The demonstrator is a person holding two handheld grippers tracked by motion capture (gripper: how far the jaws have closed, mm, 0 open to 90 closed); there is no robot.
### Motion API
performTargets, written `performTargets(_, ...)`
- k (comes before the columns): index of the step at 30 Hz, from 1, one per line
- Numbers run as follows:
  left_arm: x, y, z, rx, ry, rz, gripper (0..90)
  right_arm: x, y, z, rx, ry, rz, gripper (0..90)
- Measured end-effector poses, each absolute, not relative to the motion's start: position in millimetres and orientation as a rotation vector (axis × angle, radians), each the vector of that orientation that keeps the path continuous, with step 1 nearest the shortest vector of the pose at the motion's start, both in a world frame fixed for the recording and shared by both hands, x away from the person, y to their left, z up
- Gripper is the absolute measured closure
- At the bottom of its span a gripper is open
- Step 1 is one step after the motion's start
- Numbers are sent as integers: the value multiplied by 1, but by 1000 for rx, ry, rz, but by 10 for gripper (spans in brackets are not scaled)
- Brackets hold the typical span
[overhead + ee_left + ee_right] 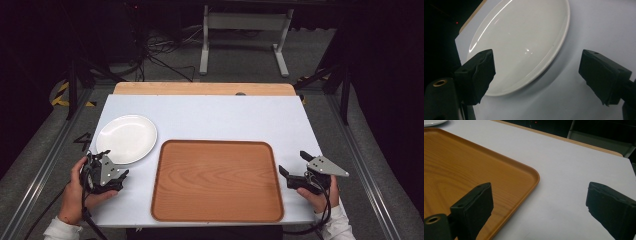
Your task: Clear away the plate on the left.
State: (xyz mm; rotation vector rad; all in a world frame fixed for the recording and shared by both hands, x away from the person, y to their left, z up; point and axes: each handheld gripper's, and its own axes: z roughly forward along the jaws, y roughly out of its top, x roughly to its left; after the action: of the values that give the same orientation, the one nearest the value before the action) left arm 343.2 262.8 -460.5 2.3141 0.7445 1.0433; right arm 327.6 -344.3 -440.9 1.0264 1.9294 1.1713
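A white empty plate lies at the table's left. An empty wooden tray sits in the middle near the front edge. My left gripper is held low just in front of the plate, open, with nothing between its jaws. In the left gripper view the plate lies close ahead and its near rim runs between the spread jaws of the left gripper. My right gripper is open beside the tray's right edge. In the right gripper view the tray's corner lies ahead of the right gripper.
The white tabletop has bare room behind the tray and at the right. A wooden strip runs along its far edge. Beyond it stand a desk frame and cables on the floor. The plate's edge shows far off in the right gripper view.
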Motion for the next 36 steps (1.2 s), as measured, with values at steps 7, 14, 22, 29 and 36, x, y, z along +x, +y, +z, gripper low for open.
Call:
performTargets(7,349,251,-465,2421,700,1162,159,328,-344,-442,1024,1935,1166,80)
performTargets(14,353,247,-464,2468,649,1224,173,328,-344,-442,1025,1934,1165,80)
performTargets(22,361,247,-466,2484,629,1270,204,329,-344,-442,1026,1934,1165,80)
performTargets(29,365,241,-465,2565,529,1290,266,328,-343,-442,1030,1935,1163,80)
performTargets(36,361,234,-469,2624,439,1292,505,328,-344,-442,1026,1936,1162,80)
